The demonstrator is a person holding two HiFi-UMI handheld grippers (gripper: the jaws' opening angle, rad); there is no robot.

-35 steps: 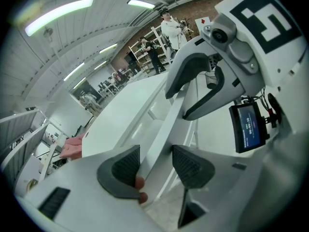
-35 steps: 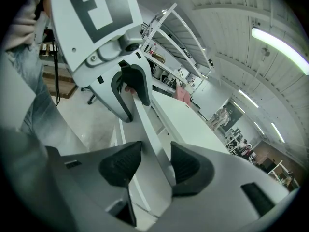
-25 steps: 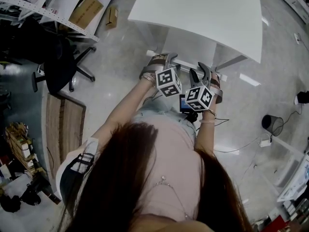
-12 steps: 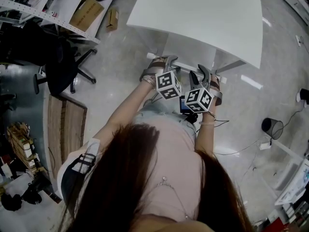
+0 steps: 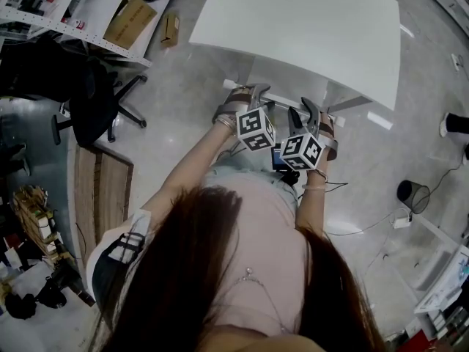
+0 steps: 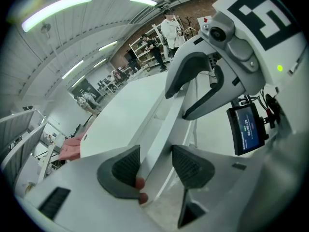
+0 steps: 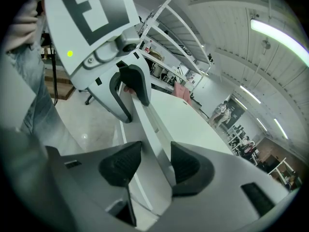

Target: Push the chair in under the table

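Note:
The white chair's back rail (image 5: 282, 100) runs along the near edge of the white table (image 5: 308, 20), and the rest of the chair is tucked beneath the tabletop. My left gripper (image 5: 249, 95) is shut on the rail's left part, my right gripper (image 5: 308, 114) on its right part. In the left gripper view the rail (image 6: 166, 124) passes between the pads of the left gripper (image 6: 154, 166), with a hand's fingertips (image 6: 140, 183) against the left pad. In the right gripper view the same rail (image 7: 152, 129) sits inside the right gripper (image 7: 150, 166).
A black office chair (image 5: 88, 101) stands on the floor at left, with a wooden panel (image 5: 99, 196) below it and cardboard boxes (image 5: 130, 17) by the shelving. At right are a black bin (image 5: 414, 191), a power strip (image 5: 401, 221) with cables, and a dark object (image 5: 456, 123).
Both grippers stay clamped on the rail and have barely shifted toward the table. The dark object at the right edge has moved up and left.

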